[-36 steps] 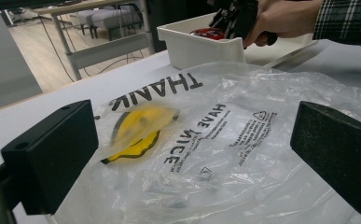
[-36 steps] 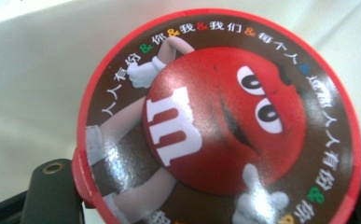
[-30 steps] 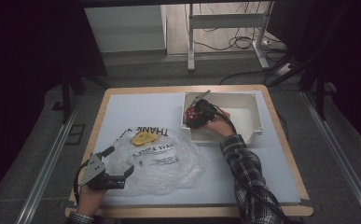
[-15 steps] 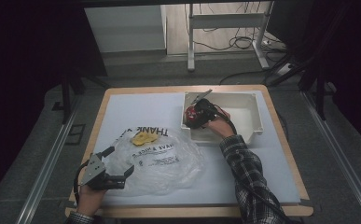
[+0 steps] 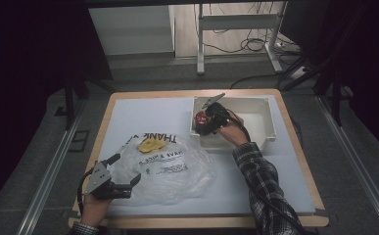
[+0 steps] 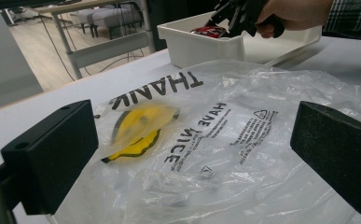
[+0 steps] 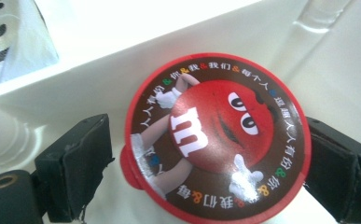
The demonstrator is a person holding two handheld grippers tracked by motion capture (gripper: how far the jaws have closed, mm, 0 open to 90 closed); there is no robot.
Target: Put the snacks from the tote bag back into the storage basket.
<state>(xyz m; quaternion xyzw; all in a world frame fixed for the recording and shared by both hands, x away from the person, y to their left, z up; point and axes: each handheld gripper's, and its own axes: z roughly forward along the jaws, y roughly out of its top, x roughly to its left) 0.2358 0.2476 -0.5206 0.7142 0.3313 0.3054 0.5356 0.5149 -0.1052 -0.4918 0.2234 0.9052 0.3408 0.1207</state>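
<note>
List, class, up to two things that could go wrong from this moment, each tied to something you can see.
1. The round red candy cup sits between the right gripper jaws, close beside the white plastic bin wall; lifting could knock it.
2. The open left gripper hovers over the crinkled clear plastic bag; closing could snag it.

A red candy cup [image 7: 218, 140] with brown-rimmed lid, white bin [image 5: 260, 122], clear black-lettered bag [image 5: 170, 164] with a yellow face.

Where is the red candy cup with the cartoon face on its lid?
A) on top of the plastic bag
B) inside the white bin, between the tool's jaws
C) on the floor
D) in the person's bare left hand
B: the red candy cup sits between the right tool's jaws inside the white bin, away from the plastic bag.
</note>
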